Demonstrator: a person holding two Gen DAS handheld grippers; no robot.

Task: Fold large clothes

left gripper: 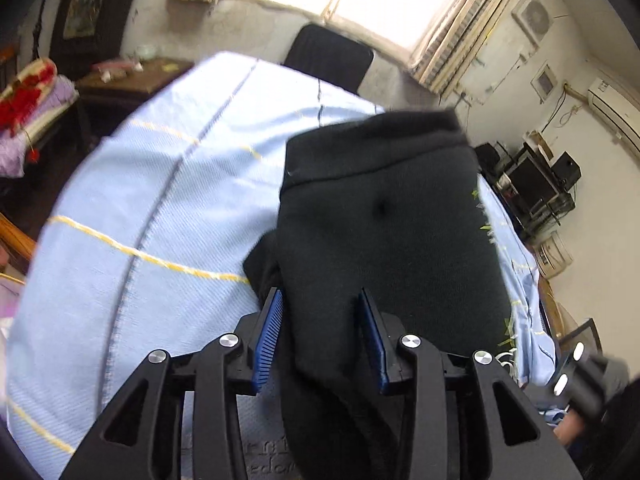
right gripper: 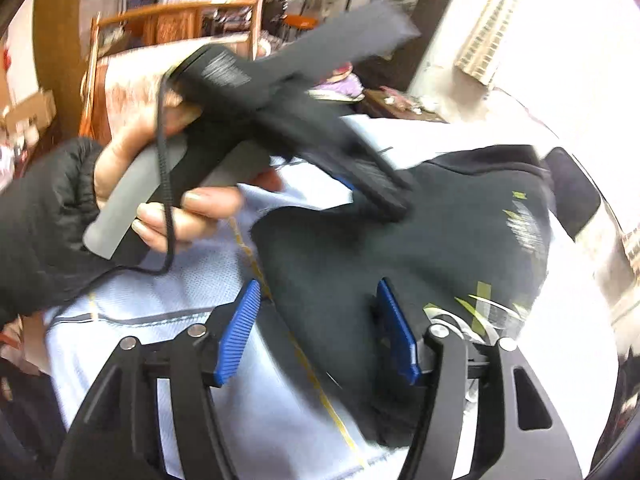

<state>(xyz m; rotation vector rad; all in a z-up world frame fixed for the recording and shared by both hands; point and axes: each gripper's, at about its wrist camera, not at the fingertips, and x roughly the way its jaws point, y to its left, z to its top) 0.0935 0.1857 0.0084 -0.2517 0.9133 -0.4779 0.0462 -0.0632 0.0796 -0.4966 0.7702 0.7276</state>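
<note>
1. While the dark garment [left gripper: 384, 216] lies bunched on the pale blue sheet [left gripper: 132, 200], a fold of it runs between the blue pads of the left gripper [left gripper: 322, 340], whose jaws stand apart on either side of the cloth; whether they pinch it I cannot tell.
2. From the right wrist view, the right gripper [right gripper: 316, 332] is spread wide, with the garment's edge lying between its fingers.
3. A bare hand [right gripper: 160, 184] in a black sleeve holds the left gripper's grey handle [right gripper: 132, 196] above the sheet.
</note>
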